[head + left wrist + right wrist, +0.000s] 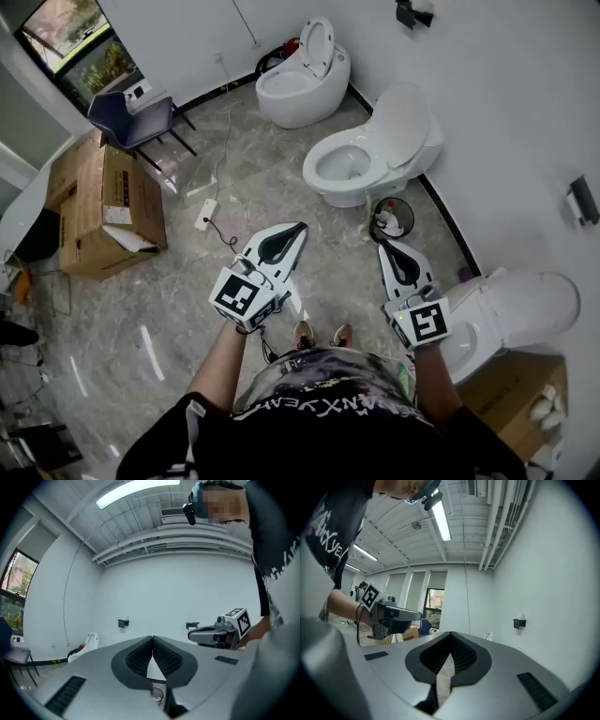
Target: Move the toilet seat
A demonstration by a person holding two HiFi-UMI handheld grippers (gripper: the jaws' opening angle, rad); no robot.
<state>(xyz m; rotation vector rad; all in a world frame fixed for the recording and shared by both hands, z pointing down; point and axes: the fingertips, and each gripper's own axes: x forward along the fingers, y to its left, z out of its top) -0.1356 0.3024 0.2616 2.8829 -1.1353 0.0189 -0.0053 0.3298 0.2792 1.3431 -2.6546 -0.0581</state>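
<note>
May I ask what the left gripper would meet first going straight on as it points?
Probably the plain white wall: the shut left gripper points level at it, and nothing shows between, though depth is unclear.

3 toilets line the right-hand wall: the far toilet (302,84) at the back, the middle toilet (370,155) nearer, and the near toilet (511,309) at the right edge. A small bin (392,218) stands on the floor (262,159) between the middle and near ones. At the left lies a cardboard box (103,211), with a chair (136,117) behind it and a power strip (206,214) to its right. The left tool (300,227) and right tool (383,247) hang side by side above the floor, before the middle toilet.
</note>
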